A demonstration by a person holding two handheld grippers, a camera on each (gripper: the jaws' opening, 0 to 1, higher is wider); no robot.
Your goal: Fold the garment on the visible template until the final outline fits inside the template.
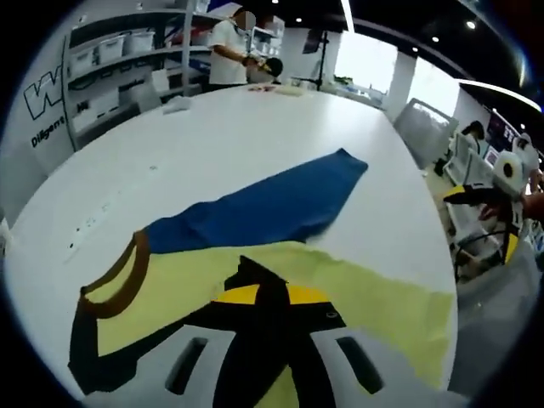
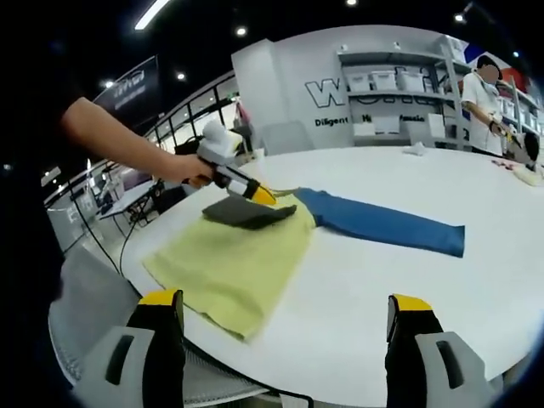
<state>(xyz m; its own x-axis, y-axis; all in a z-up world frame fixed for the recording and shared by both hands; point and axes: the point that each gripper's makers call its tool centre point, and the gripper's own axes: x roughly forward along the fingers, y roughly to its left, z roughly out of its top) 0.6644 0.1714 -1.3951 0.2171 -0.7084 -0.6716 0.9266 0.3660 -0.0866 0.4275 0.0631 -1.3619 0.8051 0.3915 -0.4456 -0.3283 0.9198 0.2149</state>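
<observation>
Garment: one pale-yellow cloth top with blue sleeve (image 2: 246, 255) lies on the round white table (image 2: 408, 289), nearest its edge. Left gripper (image 2: 259, 197) pinches a dark fold (image 2: 248, 213); right gripper (image 2: 285, 319) hangs apart, holding nothing. Risk: dragging could slide fabric off the edge. Beyond, one person (image 2: 480, 106), one shelving unit (image 2: 408, 93).

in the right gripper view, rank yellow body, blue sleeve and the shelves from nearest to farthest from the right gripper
1. yellow body: lower left, at the near edge of the table.
2. blue sleeve: mid-table, stretching right.
3. shelves: against the back wall, beyond the table.
</observation>
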